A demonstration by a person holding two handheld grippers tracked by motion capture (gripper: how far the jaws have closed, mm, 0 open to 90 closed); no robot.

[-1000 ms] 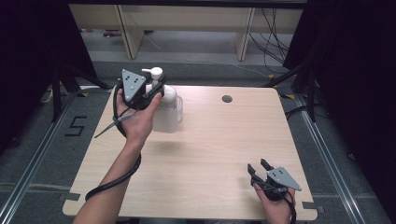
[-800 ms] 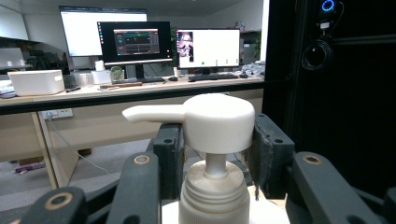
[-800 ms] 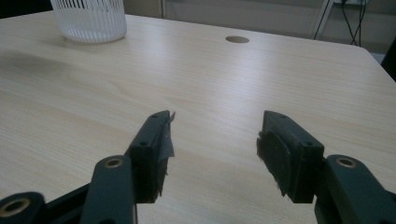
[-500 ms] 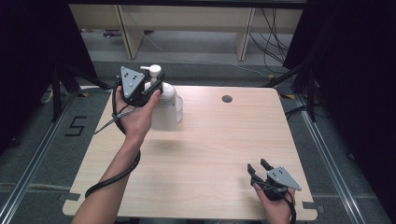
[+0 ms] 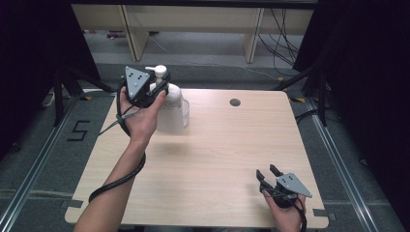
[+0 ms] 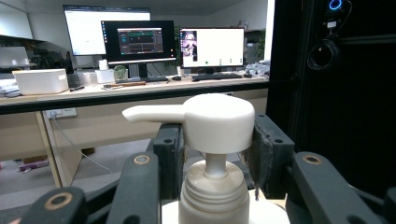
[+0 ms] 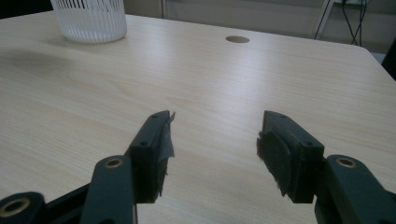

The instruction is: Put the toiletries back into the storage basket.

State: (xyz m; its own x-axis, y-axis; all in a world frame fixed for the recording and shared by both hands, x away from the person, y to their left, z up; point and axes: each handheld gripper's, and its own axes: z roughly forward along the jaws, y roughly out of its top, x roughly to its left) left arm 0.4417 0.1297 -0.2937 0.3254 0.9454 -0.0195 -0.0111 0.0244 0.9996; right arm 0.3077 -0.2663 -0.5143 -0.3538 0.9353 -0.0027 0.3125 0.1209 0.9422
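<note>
Left gripper [image 5: 159,89] sits in the upper left of the high view, clamped on the neck of a white pump bottle [image 5: 170,108] just under its pump head [image 6: 212,122]. In the left gripper view the two black jaws stand on either side of the thin stem, with the spout pointing to the left of that frame and the threaded collar directly below. The bottle stands upright near the far left part of the table [image 5: 217,159]; I cannot tell whether its base rests on the wood or hangs slightly above it.

Right gripper [image 5: 270,175] rests low at the lower right of the high view, near the table's front edge, its jaws spread apart with nothing between them. From the right gripper view the bottle's ribbed base [image 7: 88,19] appears at the upper left of the frame, well apart from those jaws, with bare wood and a round grommet hole [image 7: 237,39] beyond.

The relation that matters: the bottle's long axis runs vertical, and the left gripper holds it from the near side at the top, so any carry or placing belongs to the left hand. The right one is far off, diagonally across the table.
</note>
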